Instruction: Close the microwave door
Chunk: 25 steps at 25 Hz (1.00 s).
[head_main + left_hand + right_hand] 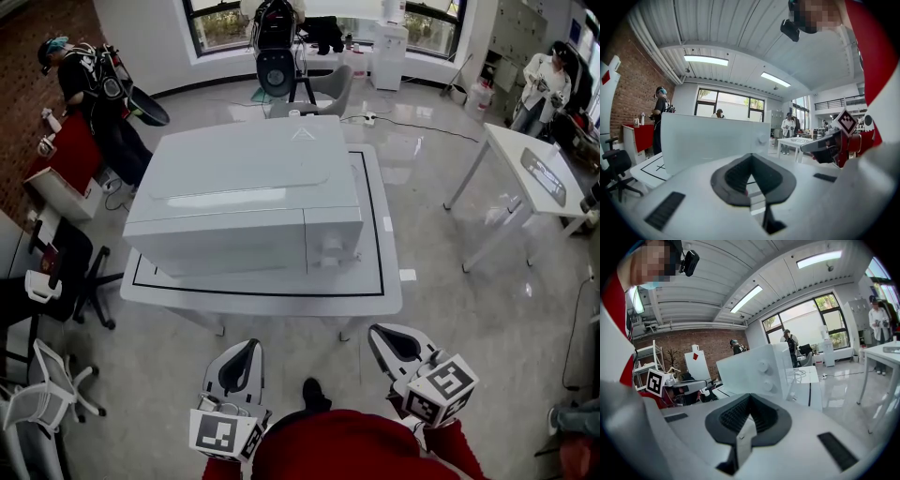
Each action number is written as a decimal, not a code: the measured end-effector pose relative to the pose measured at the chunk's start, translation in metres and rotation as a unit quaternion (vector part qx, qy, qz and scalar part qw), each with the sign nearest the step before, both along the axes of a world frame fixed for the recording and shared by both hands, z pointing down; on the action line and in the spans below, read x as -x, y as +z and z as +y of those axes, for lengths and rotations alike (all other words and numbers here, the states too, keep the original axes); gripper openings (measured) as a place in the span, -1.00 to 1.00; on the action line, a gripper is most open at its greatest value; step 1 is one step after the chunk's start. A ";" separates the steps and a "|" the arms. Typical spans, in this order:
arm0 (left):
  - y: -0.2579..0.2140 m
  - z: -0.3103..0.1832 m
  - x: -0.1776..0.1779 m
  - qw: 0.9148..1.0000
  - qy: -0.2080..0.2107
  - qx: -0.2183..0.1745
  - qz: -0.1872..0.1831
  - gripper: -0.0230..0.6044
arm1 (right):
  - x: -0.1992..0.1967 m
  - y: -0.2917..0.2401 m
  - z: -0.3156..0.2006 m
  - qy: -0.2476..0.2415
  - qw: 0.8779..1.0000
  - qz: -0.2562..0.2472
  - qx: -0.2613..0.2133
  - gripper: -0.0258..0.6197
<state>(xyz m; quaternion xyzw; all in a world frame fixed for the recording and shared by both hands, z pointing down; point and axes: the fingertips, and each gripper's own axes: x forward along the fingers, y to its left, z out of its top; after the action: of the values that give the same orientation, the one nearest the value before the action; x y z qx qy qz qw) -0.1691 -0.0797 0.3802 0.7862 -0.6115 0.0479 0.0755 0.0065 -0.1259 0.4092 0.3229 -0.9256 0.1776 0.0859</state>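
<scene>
White microwave (244, 192), door flush shut, faces you, its long axis running left to right. Your left gripper (249, 347) and right gripper (377, 332) are both clenched on nothing.

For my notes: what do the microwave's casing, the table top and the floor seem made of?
Microwave: white painted metal or plastic, satin; a soft blurred highlight lies on top. Table: likely white laminate or painted board, matt, with a black outline. Floor: glossy, perhaps polished tile or epoxy; it mirrors the windows.
</scene>
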 end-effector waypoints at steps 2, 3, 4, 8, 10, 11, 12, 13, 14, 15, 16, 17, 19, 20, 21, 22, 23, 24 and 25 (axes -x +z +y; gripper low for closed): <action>0.001 0.003 0.000 1.000 0.006 -0.002 -0.022 -0.90 | -0.001 0.002 0.002 -0.001 1.000 -0.004 0.001 -0.88; 0.001 0.005 0.001 0.999 0.007 -0.002 -0.032 -0.90 | -0.001 0.002 0.004 -0.003 1.000 -0.005 0.001 -0.88; 0.001 0.006 0.001 0.999 0.007 -0.002 -0.037 -0.90 | -0.001 0.003 0.005 -0.004 1.000 -0.005 0.004 -0.88; -0.001 0.010 0.001 0.999 -0.002 -0.003 -0.037 -0.90 | 0.000 0.002 0.006 -0.013 1.000 -0.007 -0.014 -0.88; -0.002 0.011 0.002 0.999 -0.005 -0.005 -0.036 -0.90 | 0.001 0.000 0.006 -0.013 1.000 -0.006 -0.021 -0.88; -0.001 0.013 0.001 0.999 -0.004 -0.007 -0.035 -0.90 | 0.001 -0.001 0.006 -0.014 1.000 -0.005 -0.025 -0.88; 0.000 0.014 0.001 0.999 -0.002 -0.008 -0.033 -0.90 | 0.001 -0.002 0.007 -0.015 0.999 -0.004 -0.028 -0.88; 0.000 0.015 0.000 0.999 -0.001 -0.007 -0.031 -0.90 | 0.001 -0.003 0.007 -0.017 0.999 -0.002 -0.032 -0.88; 0.001 0.016 0.000 1.000 -0.001 -0.006 -0.030 -0.90 | 0.002 -0.004 0.008 -0.018 0.999 0.000 -0.036 -0.88; 0.001 0.016 0.000 1.000 -0.001 -0.005 -0.029 -0.90 | 0.002 -0.004 0.008 -0.019 0.999 0.002 -0.039 -0.88; 0.002 0.015 0.000 1.000 -0.001 -0.004 -0.029 -0.90 | 0.002 -0.004 0.008 -0.020 0.999 0.003 -0.041 -0.88; 0.002 0.015 0.000 1.000 -0.001 -0.005 -0.029 -0.90 | 0.002 -0.004 0.009 -0.021 0.999 0.004 -0.041 -0.88; 0.002 0.015 -0.001 1.000 0.000 -0.005 -0.029 -0.90 | 0.002 -0.003 0.009 -0.021 0.999 0.005 -0.040 -0.88; 0.002 0.015 -0.002 1.000 0.000 -0.004 -0.028 -0.90 | 0.001 -0.002 0.009 -0.022 0.999 0.006 -0.040 -0.88; 0.002 0.015 -0.002 1.000 0.000 -0.004 -0.028 -0.90 | 0.001 -0.002 0.008 -0.022 0.999 0.007 -0.039 -0.88; 0.003 0.014 -0.003 1.000 0.001 -0.003 -0.027 -0.90 | 0.001 -0.002 0.008 -0.022 0.999 0.007 -0.039 -0.88; 0.003 0.014 -0.003 1.000 0.001 -0.003 -0.027 -0.90 | 0.000 -0.002 0.008 -0.022 0.999 0.008 -0.040 -0.88; 0.004 0.014 -0.004 1.000 0.002 -0.002 -0.026 -0.90 | 0.000 -0.002 0.008 -0.023 0.999 0.010 -0.041 -0.88; 0.004 0.014 -0.005 1.000 0.002 -0.001 -0.026 -0.90 | 0.000 -0.002 0.008 -0.023 0.999 0.011 -0.043 -0.88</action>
<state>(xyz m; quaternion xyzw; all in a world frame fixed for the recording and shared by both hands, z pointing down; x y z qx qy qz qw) -0.1646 -0.0658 0.3846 0.7862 -0.6113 0.0680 0.0590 0.0067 -0.1180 0.4070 0.3066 -0.9387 0.1320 0.0861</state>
